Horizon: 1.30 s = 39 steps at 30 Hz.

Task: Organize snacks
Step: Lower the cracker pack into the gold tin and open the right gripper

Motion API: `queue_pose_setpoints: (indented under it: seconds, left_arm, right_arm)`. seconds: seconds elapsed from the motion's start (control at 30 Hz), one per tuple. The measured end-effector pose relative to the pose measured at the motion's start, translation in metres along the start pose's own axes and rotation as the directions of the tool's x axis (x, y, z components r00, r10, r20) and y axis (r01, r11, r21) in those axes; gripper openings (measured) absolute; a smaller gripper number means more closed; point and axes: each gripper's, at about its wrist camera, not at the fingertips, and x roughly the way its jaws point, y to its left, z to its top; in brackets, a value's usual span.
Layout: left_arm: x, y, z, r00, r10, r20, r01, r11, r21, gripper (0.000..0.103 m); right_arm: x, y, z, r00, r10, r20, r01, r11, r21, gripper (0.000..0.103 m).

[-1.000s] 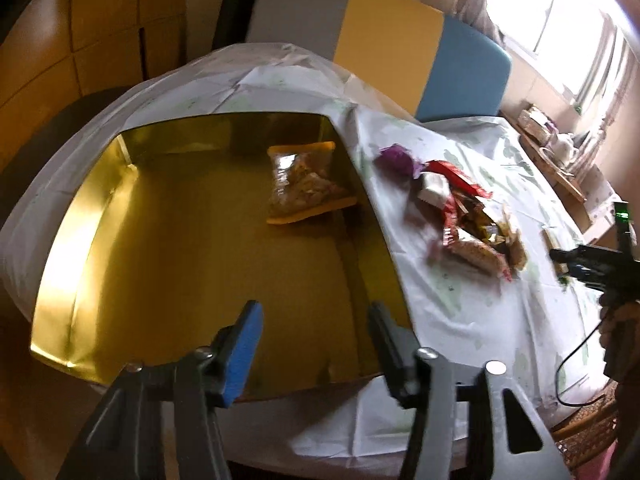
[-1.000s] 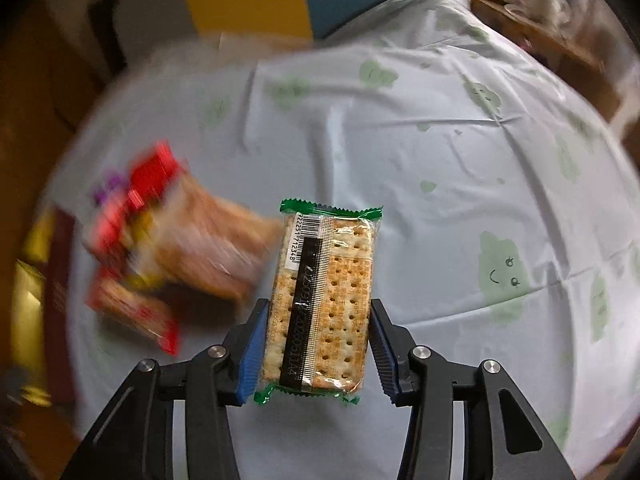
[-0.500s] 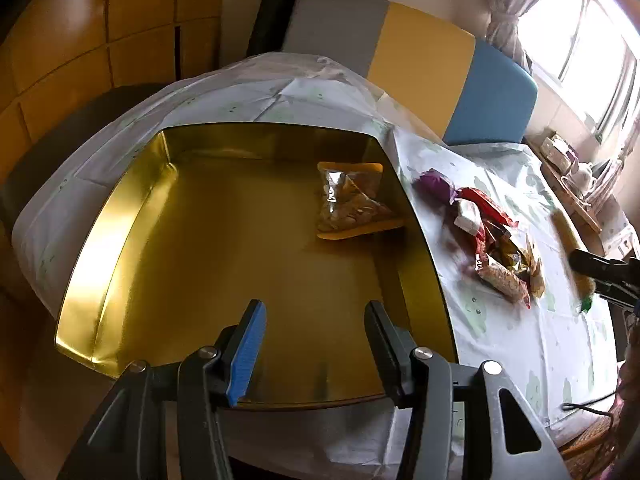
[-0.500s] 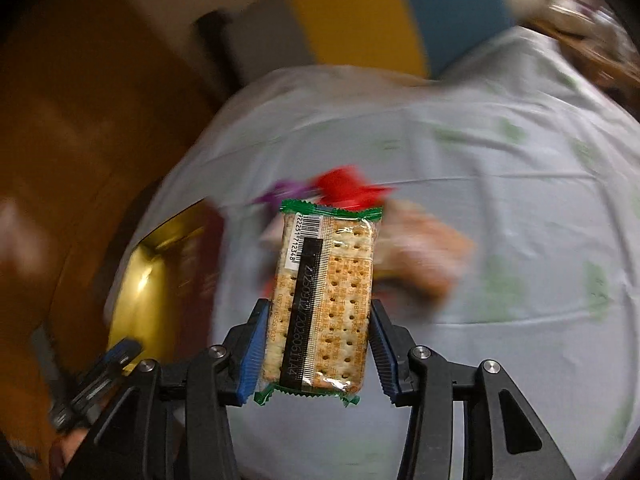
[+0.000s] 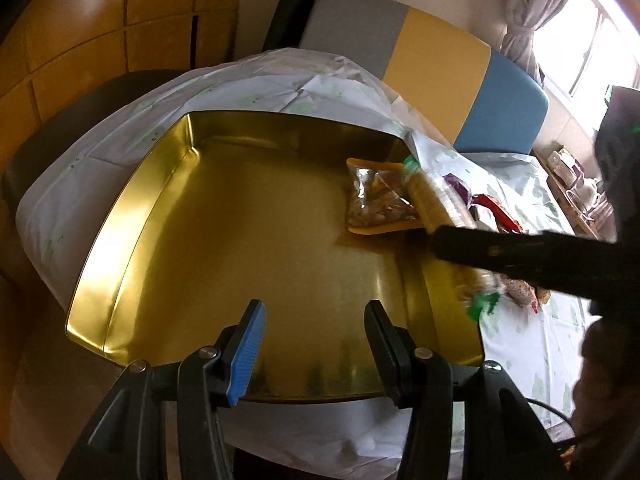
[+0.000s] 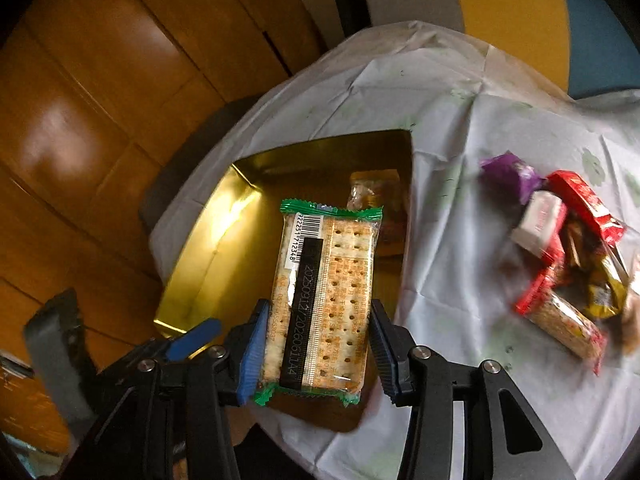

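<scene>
Right hand-held gripper (image 6: 316, 344) clenches the cracker pack (image 6: 324, 300) by its long edges: light, brittle, slick wrapper. Left hand-held gripper (image 5: 314, 346) released, empty.

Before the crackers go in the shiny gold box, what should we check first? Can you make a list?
1. Cracker pack held between the right gripper jaws: ok.
2. Pack above the gold tin: ok, over its right wall.
3. Bare floor in the tin for it: ok, only one nut bag lies inside, at the far right.
4. Left gripper out of the way: ok, open and empty at the near edge.
5. Other snacks waiting on the tablecloth: ok.
</scene>
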Motion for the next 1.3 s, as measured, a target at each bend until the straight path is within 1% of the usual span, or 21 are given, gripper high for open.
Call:
queue_pose_setpoints:
  seconds: [0.1,0.17,0.3,0.5,0.63,0.73,0.8,0.9,1.0,1.3]
  left_arm:
    - [0.001,0.003,-0.001,1.0,0.0,-0.004,0.0,1.0,-0.006,0.052]
    - [0.002,0.003,-0.002,1.0,0.001,-0.004,-0.001,1.0,-0.006,0.052]
    - [0.005,0.001,-0.002,1.0,-0.002,-0.009,0.002,1.0,0.004,0.052]
    - [0.001,-0.009,-0.003,1.0,0.001,-0.004,-0.001,0.999,0.037,0.052]
    - [-0.002,-0.018,-0.003,1.0,-0.004,-0.003,0.004,0.998,0.061,0.052]
    - [-0.003,-0.024,-0.005,1.0,-0.004,-0.004,0.005,0.997,0.074,0.052]
    - [-0.004,-0.027,-0.005,1.0,-0.003,-0.003,0.003,0.997,0.083,0.052]
    - [-0.005,-0.031,-0.006,1.0,-0.002,-0.005,0.002,0.995,0.098,0.052]
    - [-0.005,-0.035,-0.007,1.0,-0.002,-0.007,0.003,0.994,0.107,0.052]
    - [-0.006,-0.042,-0.008,1.0,-0.001,-0.01,0.002,0.991,0.131,0.052]
  right_arm:
    - [0.012,0.001,-0.002,0.999,-0.019,-0.027,0.019,1.0,0.0,0.051]
    - [0.018,-0.001,-0.002,0.999,-0.011,-0.034,0.012,1.0,0.01,0.055]
    - [0.014,-0.008,-0.004,1.0,-0.014,-0.012,0.015,1.0,0.015,0.056]
    - [-0.009,-0.016,-0.009,0.999,-0.039,0.037,0.039,0.999,0.01,0.056]
    - [-0.027,-0.03,-0.011,0.995,-0.064,0.074,0.062,0.998,0.02,0.057]
    - [-0.039,-0.042,-0.013,0.992,-0.082,0.096,0.079,0.996,0.035,0.06]
    - [-0.047,-0.05,-0.016,0.988,-0.11,0.109,0.107,0.994,0.036,0.062]
    - [-0.056,-0.063,-0.022,0.985,-0.132,0.114,0.127,0.991,0.047,0.062]
    - [-0.064,-0.075,-0.028,0.978,-0.168,0.122,0.163,0.985,0.052,0.066]
    - [-0.077,-0.11,-0.037,0.966,-0.236,0.105,0.229,0.971,0.075,0.067]
